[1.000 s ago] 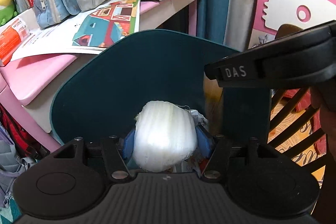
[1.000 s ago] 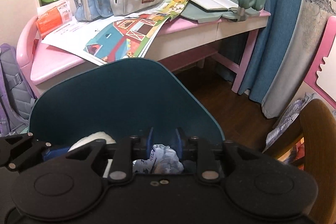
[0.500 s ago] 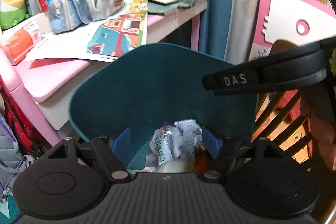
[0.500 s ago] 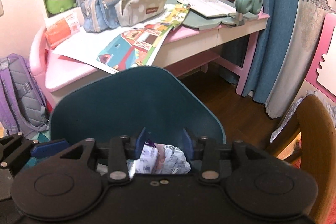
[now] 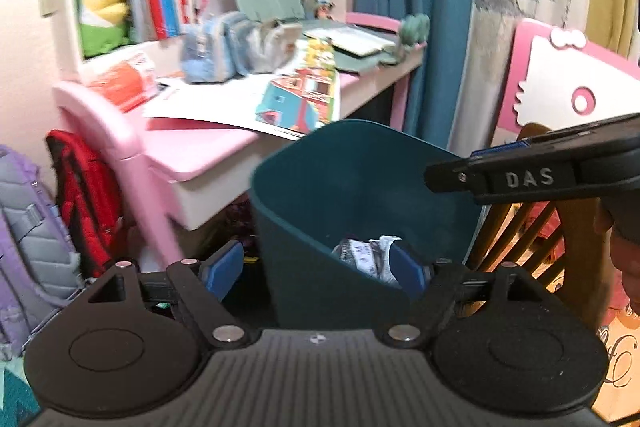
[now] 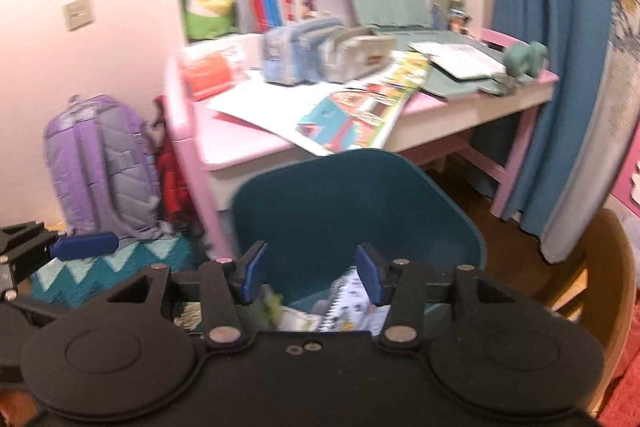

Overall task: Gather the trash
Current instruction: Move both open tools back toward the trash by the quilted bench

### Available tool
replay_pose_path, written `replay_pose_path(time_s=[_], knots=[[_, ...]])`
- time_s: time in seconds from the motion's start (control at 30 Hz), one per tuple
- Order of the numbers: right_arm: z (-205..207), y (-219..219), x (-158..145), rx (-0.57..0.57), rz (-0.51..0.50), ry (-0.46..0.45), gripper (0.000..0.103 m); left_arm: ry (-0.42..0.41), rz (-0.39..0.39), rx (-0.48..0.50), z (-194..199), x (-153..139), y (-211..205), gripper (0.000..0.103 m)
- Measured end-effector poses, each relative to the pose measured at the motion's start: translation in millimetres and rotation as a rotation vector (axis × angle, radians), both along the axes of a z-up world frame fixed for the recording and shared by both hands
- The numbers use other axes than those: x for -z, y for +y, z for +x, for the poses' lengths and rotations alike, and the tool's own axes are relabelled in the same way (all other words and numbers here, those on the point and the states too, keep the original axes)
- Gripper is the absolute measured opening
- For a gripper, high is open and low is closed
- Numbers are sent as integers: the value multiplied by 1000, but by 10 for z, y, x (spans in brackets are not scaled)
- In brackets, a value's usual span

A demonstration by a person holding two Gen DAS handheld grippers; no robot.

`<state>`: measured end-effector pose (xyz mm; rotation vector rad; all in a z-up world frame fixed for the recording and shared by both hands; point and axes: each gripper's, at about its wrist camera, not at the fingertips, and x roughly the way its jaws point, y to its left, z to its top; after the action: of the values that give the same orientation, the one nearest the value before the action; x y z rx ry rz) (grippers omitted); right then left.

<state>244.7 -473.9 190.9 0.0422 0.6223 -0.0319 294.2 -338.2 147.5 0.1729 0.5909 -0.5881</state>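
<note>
A pink surface [image 6: 240, 143] stands at the back, carrying pencil cases, papers and a colourful picture sheet. In front of it stands a dark teal bin [image 6: 352, 199], tall and smooth-walled with a rounded rim, its mouth open toward both cameras. The trash [image 6: 352, 311] lies inside at the bottom: crumpled white wrappers with small printed marks, plus a greenish scrap, partly hidden by the claws. The left claw [image 5: 316, 267] hangs over the bin's near rim, its jaws wide and opening, with nothing between the blue pads; one pad sits outside the bin wall, the other above the crumpled wrapper [image 5: 368, 255]. The right claw [image 6: 310, 273] hovers above the bin's mouth, its jaws opening too, moderately apart and empty.
</note>
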Motion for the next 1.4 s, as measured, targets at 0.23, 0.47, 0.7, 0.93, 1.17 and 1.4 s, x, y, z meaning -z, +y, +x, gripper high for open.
replay_pose_path(time_s=[0.23,0.47,0.7,0.93,1.17,1.4], knots=[[-242,609,13,-143,-9,-13,49,-26,-13,-80,-285,-66,704,80],[-422,1290,129,-318,8,-34,53,-41,-37,-164,-564,-47,1393,80],[-515,2022,367,-512,25,-33,55,-33,-76,-261,-840,124,2134,81],[-540,2713,780,-687,49,-34,56,-16,-99,-383,-1099,415,2925,87],[-493,3305,1280,-783,58,13,56,-1,-112,-501,-1300,817,3701,99],[-395,3857,1945,-837,20,93,57,55,-159,-631,-1306,1337,4472,103]])
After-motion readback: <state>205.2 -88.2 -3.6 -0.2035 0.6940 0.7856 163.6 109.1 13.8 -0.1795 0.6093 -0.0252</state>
